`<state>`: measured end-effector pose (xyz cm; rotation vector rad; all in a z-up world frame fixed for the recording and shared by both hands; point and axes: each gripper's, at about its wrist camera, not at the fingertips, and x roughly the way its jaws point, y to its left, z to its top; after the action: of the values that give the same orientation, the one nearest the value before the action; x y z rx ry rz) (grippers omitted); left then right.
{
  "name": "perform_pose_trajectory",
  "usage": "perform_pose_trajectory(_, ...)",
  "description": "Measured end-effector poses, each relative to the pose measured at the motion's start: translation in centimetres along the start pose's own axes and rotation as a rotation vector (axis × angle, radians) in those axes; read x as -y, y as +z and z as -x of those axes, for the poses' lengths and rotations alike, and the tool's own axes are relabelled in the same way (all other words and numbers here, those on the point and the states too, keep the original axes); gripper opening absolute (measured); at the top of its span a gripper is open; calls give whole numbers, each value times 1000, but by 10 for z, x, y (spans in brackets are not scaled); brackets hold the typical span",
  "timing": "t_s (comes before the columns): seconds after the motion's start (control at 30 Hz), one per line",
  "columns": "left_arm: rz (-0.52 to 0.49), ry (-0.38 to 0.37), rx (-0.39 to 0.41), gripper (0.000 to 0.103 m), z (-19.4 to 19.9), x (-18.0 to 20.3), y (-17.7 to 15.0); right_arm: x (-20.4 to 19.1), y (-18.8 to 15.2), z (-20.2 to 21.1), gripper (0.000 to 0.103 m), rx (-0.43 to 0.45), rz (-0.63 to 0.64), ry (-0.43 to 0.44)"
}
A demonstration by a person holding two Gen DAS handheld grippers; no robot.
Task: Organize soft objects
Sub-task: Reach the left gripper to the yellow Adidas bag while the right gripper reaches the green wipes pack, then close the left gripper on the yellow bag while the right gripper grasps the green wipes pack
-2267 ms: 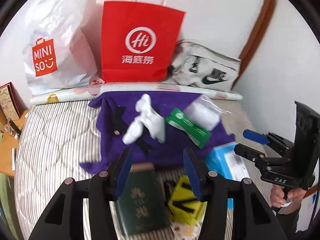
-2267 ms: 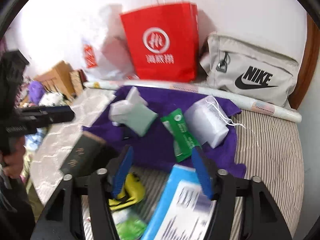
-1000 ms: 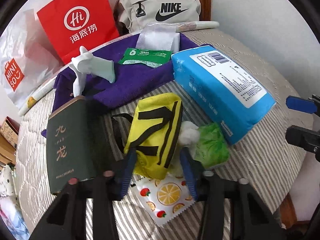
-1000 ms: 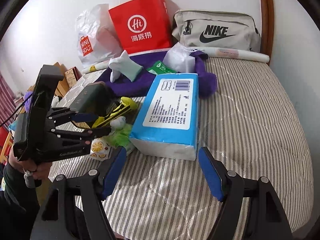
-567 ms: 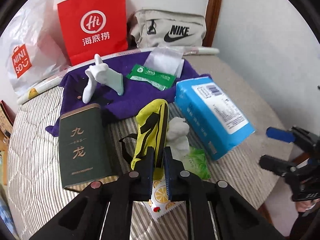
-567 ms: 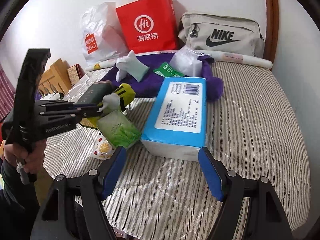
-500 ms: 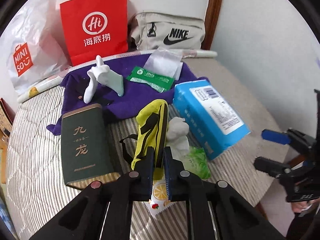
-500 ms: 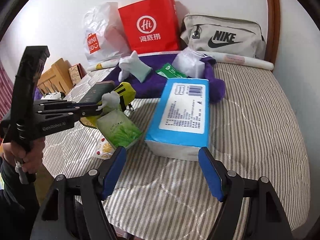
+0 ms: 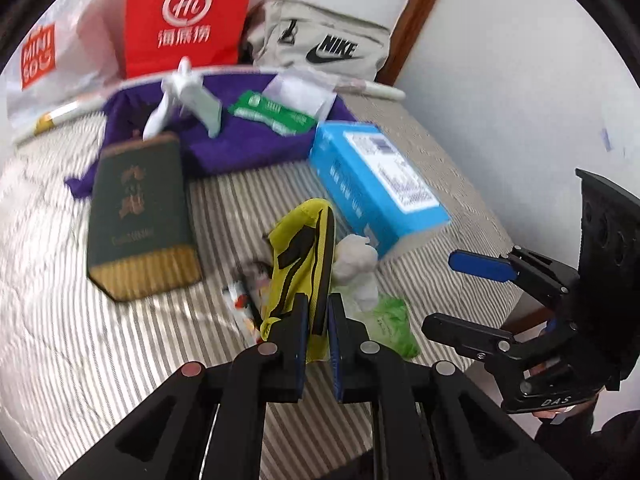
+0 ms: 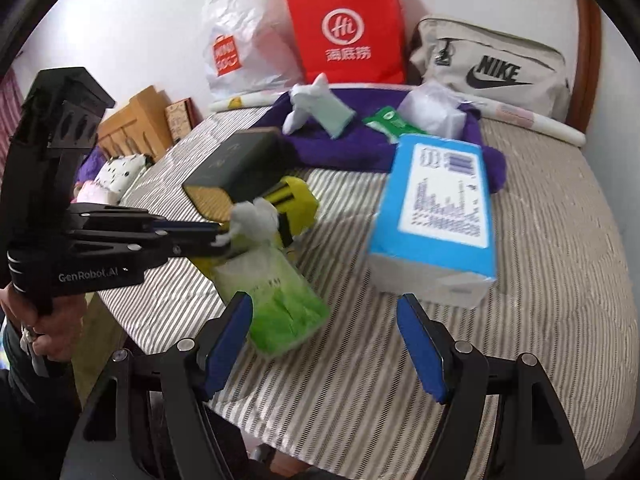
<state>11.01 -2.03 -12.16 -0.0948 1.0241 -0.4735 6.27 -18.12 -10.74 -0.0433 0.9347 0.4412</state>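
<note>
My left gripper (image 9: 318,310) is shut on the near end of a yellow pouch with black straps (image 9: 302,252), held above the striped bed (image 9: 120,340); it also shows in the right wrist view (image 10: 294,204). A white crumpled wad (image 9: 356,264) sits against the pouch. A green tissue pack (image 10: 280,304) lies below it. My right gripper (image 10: 324,344) is open and empty, above the bed's near edge, and shows in the left wrist view (image 9: 452,292). A blue tissue pack (image 10: 436,216) lies to the right.
A dark green book (image 9: 138,212) lies left of the pouch. A purple towel (image 9: 240,148) carries white socks (image 9: 188,100), a green wipes pack (image 9: 272,114) and a clear bag (image 9: 300,90). A red paper bag (image 10: 346,28), a Miniso bag (image 10: 240,40) and a Nike bag (image 10: 492,68) stand at the wall.
My left gripper closed on the yellow pouch and has lifted and carried it nearer and to the right. My right gripper stayed open and moved closer to the green pack.
</note>
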Motion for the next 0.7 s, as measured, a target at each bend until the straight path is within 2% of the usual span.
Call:
perform_pose_trajectory(0.1, 47, -7, -9, 15, -4, -11, -8, -5, -3, -5, 74, -12, 11, 17)
perform_pose_trajectory(0.2, 71, 21, -14, 19, -3, -19, -12, -10, -7, -11, 74, -33, 20, 25)
perform_pose_trajectory(0.4, 89, -6, 4, 19, -4, -26, -14, -17, -11, -23, 74, -59, 33, 42)
perform_pose_trajectory(0.53, 78, 42, 42, 14, 9, -28, -15, -20, -7, -29, 74, -47, 39, 36)
perform_pose_trajectory(0.7, 56, 94, 42, 12, 25, -33, -20, -21, 2, -43, 73, -45, 38, 34)
